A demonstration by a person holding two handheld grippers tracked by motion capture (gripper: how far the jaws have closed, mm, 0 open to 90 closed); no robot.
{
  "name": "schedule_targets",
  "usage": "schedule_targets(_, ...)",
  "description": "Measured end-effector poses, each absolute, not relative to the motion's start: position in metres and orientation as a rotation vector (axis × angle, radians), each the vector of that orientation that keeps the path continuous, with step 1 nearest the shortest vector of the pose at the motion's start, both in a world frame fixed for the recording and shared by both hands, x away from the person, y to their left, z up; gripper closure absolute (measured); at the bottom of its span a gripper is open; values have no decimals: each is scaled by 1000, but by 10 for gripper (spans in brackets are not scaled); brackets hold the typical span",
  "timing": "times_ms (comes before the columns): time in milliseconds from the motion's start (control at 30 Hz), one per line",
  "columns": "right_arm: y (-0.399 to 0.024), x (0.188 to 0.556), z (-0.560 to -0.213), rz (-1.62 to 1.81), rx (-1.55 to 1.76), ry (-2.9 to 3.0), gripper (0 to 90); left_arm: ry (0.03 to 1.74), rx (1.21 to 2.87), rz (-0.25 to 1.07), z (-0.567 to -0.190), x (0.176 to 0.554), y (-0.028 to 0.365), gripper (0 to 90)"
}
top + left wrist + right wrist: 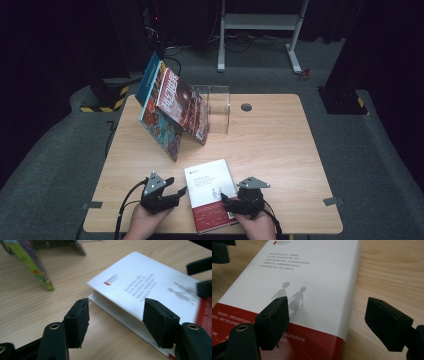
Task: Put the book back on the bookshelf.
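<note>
1. Lying flat near my edge of the wooden table [280, 150], the white-and-red book [210, 192] sits between my two grippers.
2. My left gripper [116, 315] is part open; one jaw is over the book's long edge, the other over bare wood, gripping nothing.
3. My right gripper [325, 322] gapes, straddling the book's opposite edge, empty.
4. Farther back, picture books [172, 107] lean against a clear acrylic stand [218, 107].

High cam overhead; gripper cams close, sharing book [212, 192]
</note>
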State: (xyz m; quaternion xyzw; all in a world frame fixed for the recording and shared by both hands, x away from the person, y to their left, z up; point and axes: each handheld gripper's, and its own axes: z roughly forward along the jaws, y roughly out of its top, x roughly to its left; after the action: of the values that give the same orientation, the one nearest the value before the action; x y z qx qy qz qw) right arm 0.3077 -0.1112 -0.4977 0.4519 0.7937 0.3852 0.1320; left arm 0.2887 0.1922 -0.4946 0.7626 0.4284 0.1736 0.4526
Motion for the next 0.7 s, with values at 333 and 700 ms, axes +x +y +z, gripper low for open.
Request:
schedule_targets(333, -121, 306, -496, 1118, 1305, 2293, 246, 1093, 1888, 298, -508, 277, 168, 338)
schedule_targets(700, -120, 302, -498, 1144, 1291, 2331, 237, 1161, 1846, 12, -518, 292, 156, 255)
